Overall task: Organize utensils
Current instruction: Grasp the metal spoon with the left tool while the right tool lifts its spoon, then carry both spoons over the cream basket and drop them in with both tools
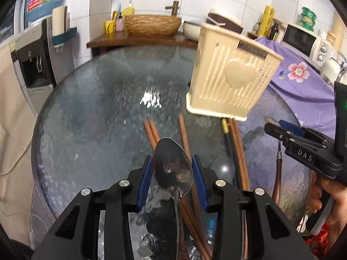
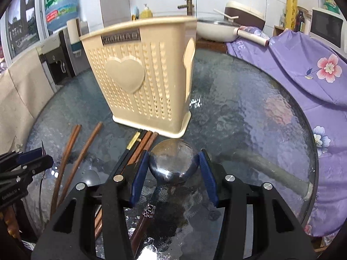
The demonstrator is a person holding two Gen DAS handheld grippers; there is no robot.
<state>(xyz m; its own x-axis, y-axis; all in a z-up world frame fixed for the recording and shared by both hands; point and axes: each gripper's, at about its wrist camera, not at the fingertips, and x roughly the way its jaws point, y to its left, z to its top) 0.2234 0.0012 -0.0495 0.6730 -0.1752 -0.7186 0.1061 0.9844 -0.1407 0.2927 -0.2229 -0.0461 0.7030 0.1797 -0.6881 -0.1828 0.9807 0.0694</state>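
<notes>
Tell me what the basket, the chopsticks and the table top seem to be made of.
Basket: likely moulded plastic, matte cream, with heart-shaped perforations.
Chopsticks: apparently wood, reddish brown and dull; one dark stick has a gold band.
Table top: probably textured glass, rippled and glinting.

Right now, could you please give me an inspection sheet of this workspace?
Surface: round textured glass table, glare spots.
Job's things: cream utensil holder upright; wooden chopsticks loose in front of it; two metal spoons.
Clutter: purple floral cloth draped over the table's edge.
Grippers: left gripper pads clamp a spoon; right gripper pads clamp the rounder spoon.
Cables: nothing seen.
Surroundings: water dispenser, woven basin, microwave.
</notes>
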